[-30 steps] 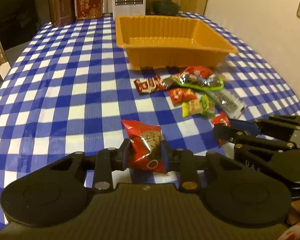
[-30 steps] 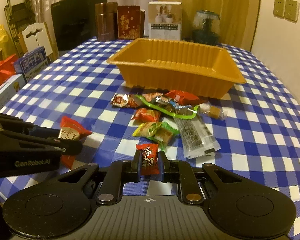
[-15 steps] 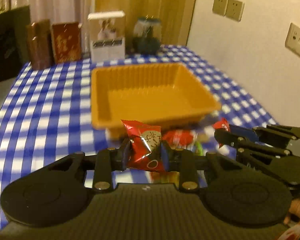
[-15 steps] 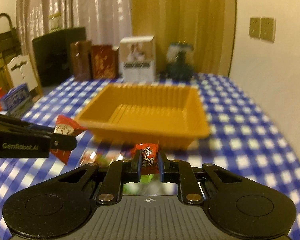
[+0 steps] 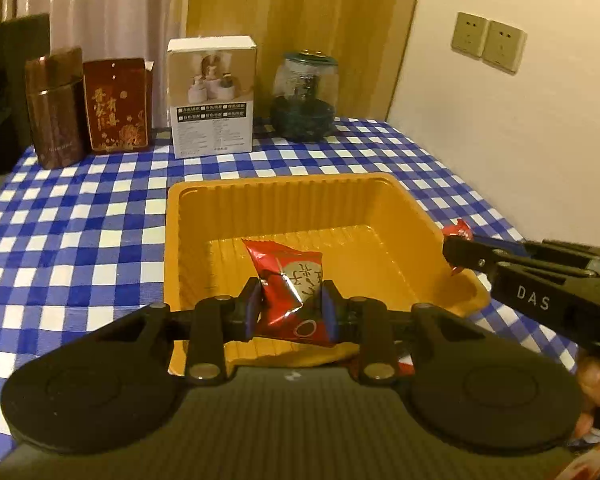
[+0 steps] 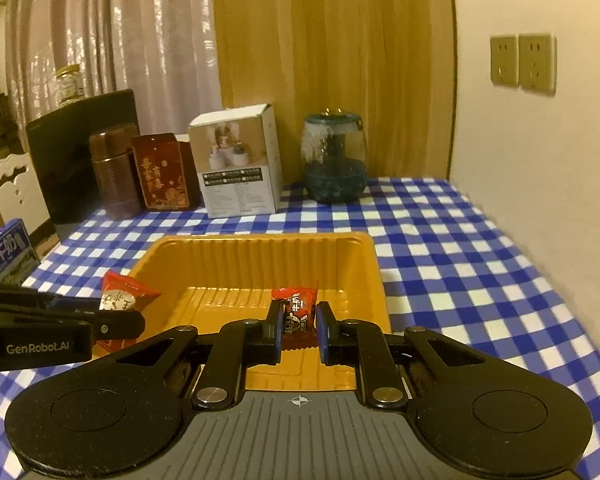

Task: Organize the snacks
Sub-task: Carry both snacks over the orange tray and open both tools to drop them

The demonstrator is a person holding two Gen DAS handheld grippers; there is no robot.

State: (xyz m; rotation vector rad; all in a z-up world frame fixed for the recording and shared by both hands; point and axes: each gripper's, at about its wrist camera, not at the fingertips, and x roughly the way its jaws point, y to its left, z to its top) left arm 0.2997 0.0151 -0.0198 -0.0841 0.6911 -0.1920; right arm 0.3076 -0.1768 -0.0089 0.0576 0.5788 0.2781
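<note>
An orange plastic tray (image 5: 260,196) sits on the blue checked tablecloth; it also shows in the right wrist view (image 6: 260,242). My left gripper (image 5: 290,308) is shut on a large red snack packet (image 5: 290,284) and holds it above the tray's near half. My right gripper (image 6: 298,326) is shut on a small red candy packet (image 6: 296,316), also above the tray's near edge. In the left wrist view the right gripper (image 5: 454,250) enters from the right with its candy (image 5: 458,230). In the right wrist view the left gripper's packet (image 6: 118,294) shows at the left. The tray's floor looks bare.
At the table's back stand a brown tin (image 5: 54,108), a red box (image 5: 116,104), a white box (image 5: 212,96) and a glass jar (image 5: 304,96). A wall with sockets (image 5: 486,42) runs along the right. A blue milk carton (image 6: 4,252) sits at the left.
Both grippers have lifted their packets off the table and moved forward, from the loose snack pile to above the tray. The pile has passed out of view beneath the grippers.
</note>
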